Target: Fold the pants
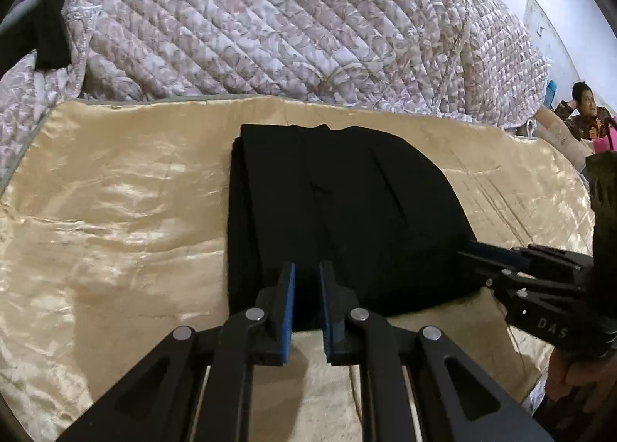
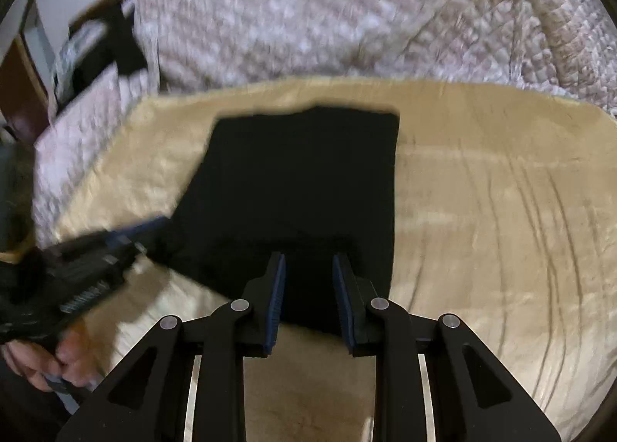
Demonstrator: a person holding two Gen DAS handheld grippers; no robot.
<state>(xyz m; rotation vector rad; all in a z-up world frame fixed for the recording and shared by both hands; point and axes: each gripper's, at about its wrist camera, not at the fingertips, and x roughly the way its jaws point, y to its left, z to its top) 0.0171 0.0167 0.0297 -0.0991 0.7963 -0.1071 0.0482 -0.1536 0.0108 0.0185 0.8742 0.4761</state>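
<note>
Blue-padded fingers of the left gripper are seen nearest in the left wrist view, held a narrow gap apart with nothing between them, their tips over the near edge of the black pants. The pants are laid folded into a compact stack on a shiny gold cloth, near its middle. At the right edge of that view the right gripper is cut off by the frame; its tip is at the right side of the pants, but contact cannot be made out. In the right wrist view the right gripper is shown with its fingers moderately apart and empty, above the near edge of the pants. That picture is blurred, so folds in the dark fabric cannot be told. The left gripper is smeared at the left, beside the pants' corner. Behind the cloth a quilted floral blanket is heaped. A seated person is partly visible at far right, and a dark item hangs at upper left.
</note>
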